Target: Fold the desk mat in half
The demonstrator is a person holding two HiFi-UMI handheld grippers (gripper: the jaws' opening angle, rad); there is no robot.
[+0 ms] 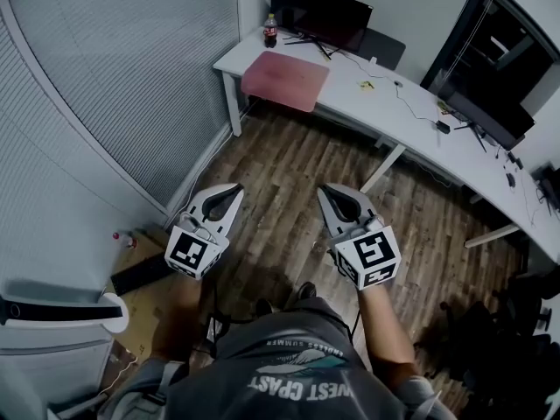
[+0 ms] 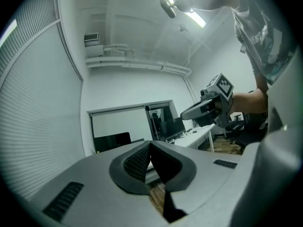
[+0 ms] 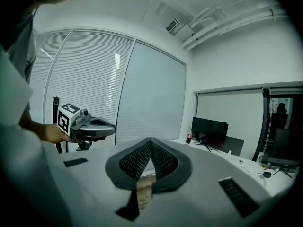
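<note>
The pink desk mat (image 1: pixel 284 79) lies flat on the left end of the white desk (image 1: pixel 385 103), far ahead of me in the head view. Both grippers hang over the wooden floor, well short of the desk. My left gripper (image 1: pixel 234 188) is shut with nothing between its pads, its jaws meeting at the tip (image 2: pixel 150 144). My right gripper (image 1: pixel 325 190) is also shut and empty (image 3: pixel 150 140). Each gripper shows in the other's view, the right gripper (image 2: pixel 208 109) and the left gripper (image 3: pixel 85 124). Neither gripper view shows the mat.
A cola bottle (image 1: pixel 270 31) and a black monitor (image 1: pixel 319 11) stand behind the mat. Cables and small items trail along the desk toward a second monitor (image 1: pixel 490 103). Window blinds line the left wall. A black chair (image 1: pixel 499 339) stands at lower right, and a dark box (image 1: pixel 140 274) lies on the floor at left.
</note>
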